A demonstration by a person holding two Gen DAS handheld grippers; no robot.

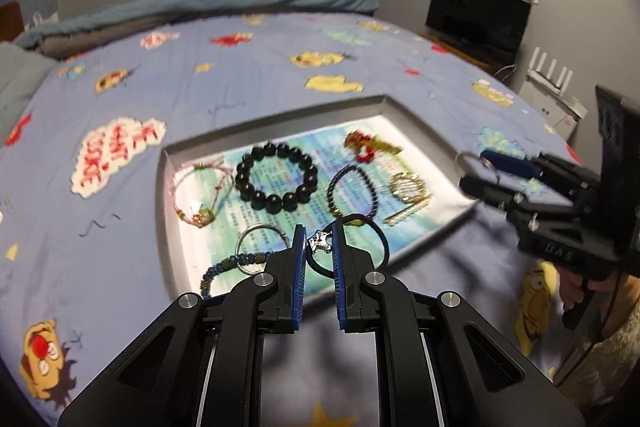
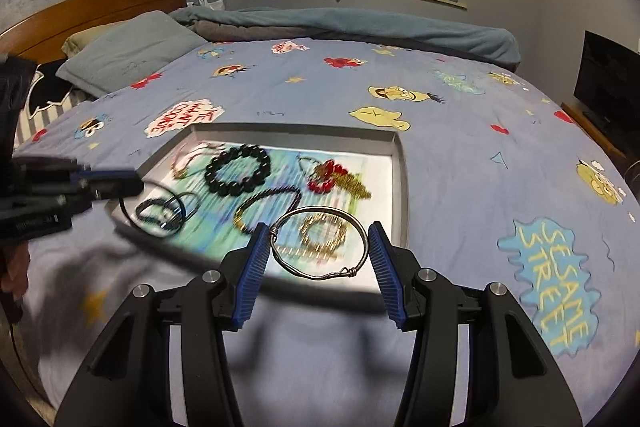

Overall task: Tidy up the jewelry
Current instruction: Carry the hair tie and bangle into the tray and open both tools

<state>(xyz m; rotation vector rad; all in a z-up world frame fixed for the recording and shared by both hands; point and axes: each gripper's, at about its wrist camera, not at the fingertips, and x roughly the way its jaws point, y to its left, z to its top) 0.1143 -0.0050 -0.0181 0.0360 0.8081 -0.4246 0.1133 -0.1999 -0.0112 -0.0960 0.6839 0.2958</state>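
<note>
Left wrist view: my left gripper (image 1: 318, 247) is nearly closed, pinching the star charm (image 1: 319, 242) of a soft black hair tie (image 1: 376, 233) over the tray's (image 1: 276, 115) near edge; loop hangs limp, rightwards.

Right wrist view: my right gripper (image 2: 318, 251) clamps a stiff, light wire bangle (image 2: 319, 243) across its width, ring lying flat, above the tray's near edge.

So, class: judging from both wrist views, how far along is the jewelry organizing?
Nothing looks sorted yet. In hand: the left gripper is shut on a black hair tie's silver star charm, and the right gripper is shut on a silver wire bangle. Left in the tray: a black bead bracelet, pink cord bracelet, gold pieces and others.
</note>
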